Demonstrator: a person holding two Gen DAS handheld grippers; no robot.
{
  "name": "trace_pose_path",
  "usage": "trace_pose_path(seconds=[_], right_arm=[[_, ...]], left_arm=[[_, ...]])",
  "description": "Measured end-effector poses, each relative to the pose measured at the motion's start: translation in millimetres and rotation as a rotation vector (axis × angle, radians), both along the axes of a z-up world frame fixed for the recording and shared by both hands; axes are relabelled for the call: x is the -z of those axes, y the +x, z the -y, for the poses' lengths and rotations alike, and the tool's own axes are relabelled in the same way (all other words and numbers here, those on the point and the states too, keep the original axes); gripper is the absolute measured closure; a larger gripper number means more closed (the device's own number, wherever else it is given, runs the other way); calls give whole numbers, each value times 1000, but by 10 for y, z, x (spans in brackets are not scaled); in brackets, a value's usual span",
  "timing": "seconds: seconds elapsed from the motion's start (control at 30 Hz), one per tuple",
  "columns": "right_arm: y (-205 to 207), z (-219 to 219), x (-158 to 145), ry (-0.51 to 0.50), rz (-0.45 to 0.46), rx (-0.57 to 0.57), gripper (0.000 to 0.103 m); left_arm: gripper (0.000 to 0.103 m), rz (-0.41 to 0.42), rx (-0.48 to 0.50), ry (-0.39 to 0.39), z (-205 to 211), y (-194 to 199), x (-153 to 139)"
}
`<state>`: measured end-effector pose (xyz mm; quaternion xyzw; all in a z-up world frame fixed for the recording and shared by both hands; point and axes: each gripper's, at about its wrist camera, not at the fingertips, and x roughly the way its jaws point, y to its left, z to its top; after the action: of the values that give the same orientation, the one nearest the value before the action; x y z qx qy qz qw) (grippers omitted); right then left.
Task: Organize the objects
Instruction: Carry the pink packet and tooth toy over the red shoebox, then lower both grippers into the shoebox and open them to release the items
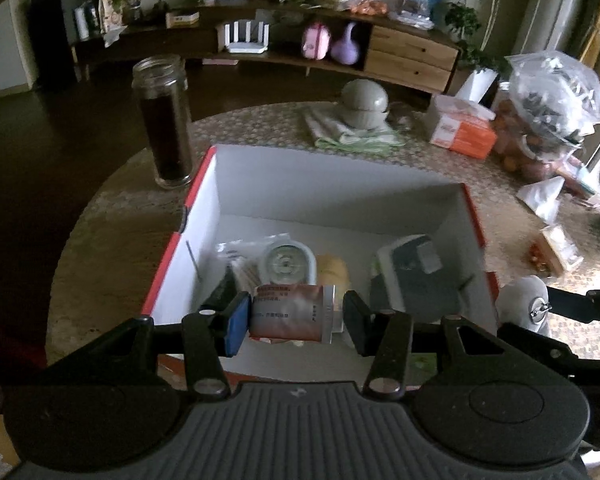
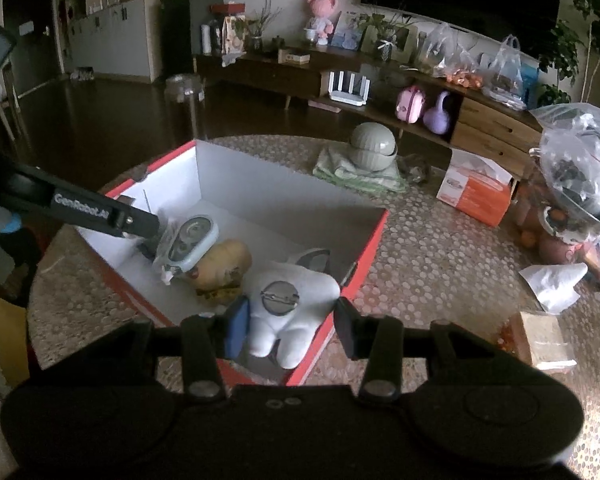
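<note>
A red box with a white inside [image 1: 340,184] stands on the round table; it also shows in the right wrist view [image 2: 284,196]. My left gripper [image 1: 296,320] is shut on a red-and-white sachet [image 1: 292,312] and holds it over the box's near end. Below it lie a bagged pale-blue case [image 1: 287,260], a tan item [image 1: 332,270] and a grey device [image 1: 412,268]. My right gripper [image 2: 290,320] is shut on a white plush toy with a round pin [image 2: 288,300] above the box's near right corner. The left gripper's arm [image 2: 84,208] reaches in from the left.
A glass jar of dark liquid [image 1: 164,120] stands by the box's far left corner. Behind the box are a grey lidded bowl on folded cloths [image 1: 364,106], an orange tissue pack [image 1: 460,128], plastic bags [image 1: 552,104] and crumpled tissue [image 2: 556,280]. A TV bench lines the back wall.
</note>
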<state>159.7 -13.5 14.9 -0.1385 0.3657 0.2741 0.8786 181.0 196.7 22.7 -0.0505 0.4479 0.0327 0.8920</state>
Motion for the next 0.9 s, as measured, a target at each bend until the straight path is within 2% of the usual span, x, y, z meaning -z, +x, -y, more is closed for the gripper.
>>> trace_pose_path(seconds=[0.17,0.43,0.63,0.9], right_arm=[[127,-197,151,-46,-5,-1,58],[303,-497,423,-104,-40,-3,57],[393,-594,580,-113,-78,2,57],[469,-670,691,-136,-94,-2,56]], left_arm=[[54,-26,-18,87,-73,139,159],[54,-96,-37,102,-191,369,431],[54,-109,-15,131,-157,476,546],[54,-125,-5,129,-167,518,639]])
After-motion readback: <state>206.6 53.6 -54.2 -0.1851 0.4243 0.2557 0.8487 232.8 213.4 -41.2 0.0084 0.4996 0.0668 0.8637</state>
